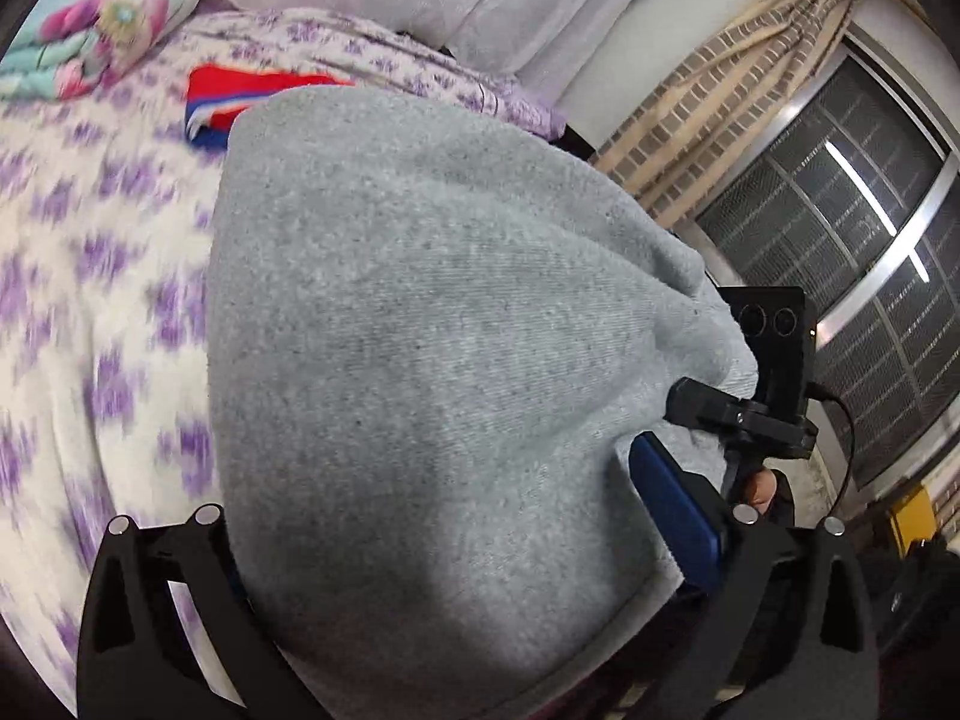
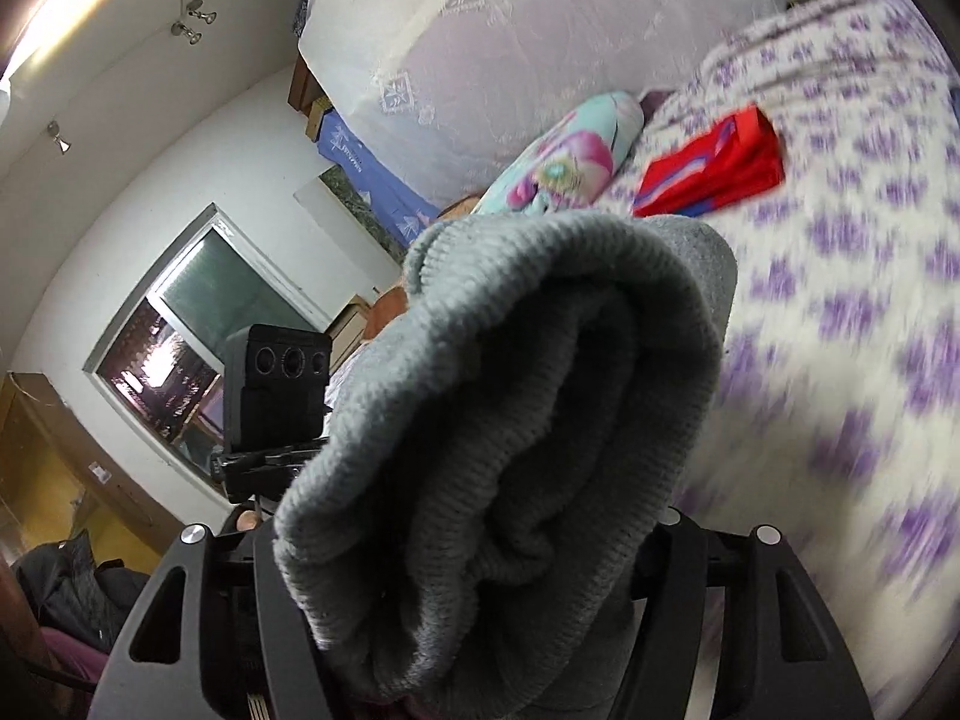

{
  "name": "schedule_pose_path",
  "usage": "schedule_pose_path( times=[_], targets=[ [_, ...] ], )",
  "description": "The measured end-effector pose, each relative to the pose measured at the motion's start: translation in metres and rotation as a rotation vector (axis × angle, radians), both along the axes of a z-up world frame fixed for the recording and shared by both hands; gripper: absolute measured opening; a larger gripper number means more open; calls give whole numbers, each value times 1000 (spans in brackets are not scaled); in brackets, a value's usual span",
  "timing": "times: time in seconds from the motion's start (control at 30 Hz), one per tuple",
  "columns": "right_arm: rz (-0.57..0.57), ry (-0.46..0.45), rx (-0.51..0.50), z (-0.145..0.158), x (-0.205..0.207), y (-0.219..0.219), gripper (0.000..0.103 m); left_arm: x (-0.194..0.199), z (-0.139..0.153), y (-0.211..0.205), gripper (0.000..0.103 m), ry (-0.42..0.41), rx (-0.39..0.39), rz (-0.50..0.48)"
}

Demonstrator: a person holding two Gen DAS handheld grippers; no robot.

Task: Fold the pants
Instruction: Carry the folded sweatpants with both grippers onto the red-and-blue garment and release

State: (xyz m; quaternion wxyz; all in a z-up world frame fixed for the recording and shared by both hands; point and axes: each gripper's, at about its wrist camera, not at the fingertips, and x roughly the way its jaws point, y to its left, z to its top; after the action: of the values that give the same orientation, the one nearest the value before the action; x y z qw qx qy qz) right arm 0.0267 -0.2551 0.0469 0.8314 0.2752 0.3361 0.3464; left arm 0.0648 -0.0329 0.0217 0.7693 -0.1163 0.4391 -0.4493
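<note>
The grey pants (image 1: 432,348) fill the left wrist view, bulging between the fingers of my left gripper (image 1: 468,540), which is shut on the fabric and holds it above the bed. In the right wrist view the ribbed grey waistband or cuff of the pants (image 2: 510,432) is bunched between the fingers of my right gripper (image 2: 468,546), which is shut on it. The other gripper's body shows at the right of the left wrist view (image 1: 774,372) and at the left of the right wrist view (image 2: 276,384). The fingertips are hidden by cloth.
The bed (image 1: 90,276) has a white cover with purple flowers. A folded red and blue garment (image 2: 714,165) lies on it, near a floral pillow (image 2: 570,162). A window with a curtain (image 1: 858,252) is at the right. The background is motion-blurred.
</note>
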Motion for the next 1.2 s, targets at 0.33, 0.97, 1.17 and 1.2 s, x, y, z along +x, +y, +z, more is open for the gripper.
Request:
schedule_pose_path(
  times=[0.33, 0.97, 1.17, 1.2],
  targets=[
    [-57, -30, -137, 86, 231, -21, 70, 197, 78, -37, 98, -57, 0, 114],
    [-566, -156, -513, 14, 354, -64, 99, 395, -14, -18, 98, 137, 9, 321],
    [-497, -256, -444, 79, 200, -51, 99, 249, 77, 9, 98, -79, -12, 331],
    [-474, -288, -423, 93, 165, -46, 99, 219, 92, 11, 98, -121, -30, 320]
  ],
)
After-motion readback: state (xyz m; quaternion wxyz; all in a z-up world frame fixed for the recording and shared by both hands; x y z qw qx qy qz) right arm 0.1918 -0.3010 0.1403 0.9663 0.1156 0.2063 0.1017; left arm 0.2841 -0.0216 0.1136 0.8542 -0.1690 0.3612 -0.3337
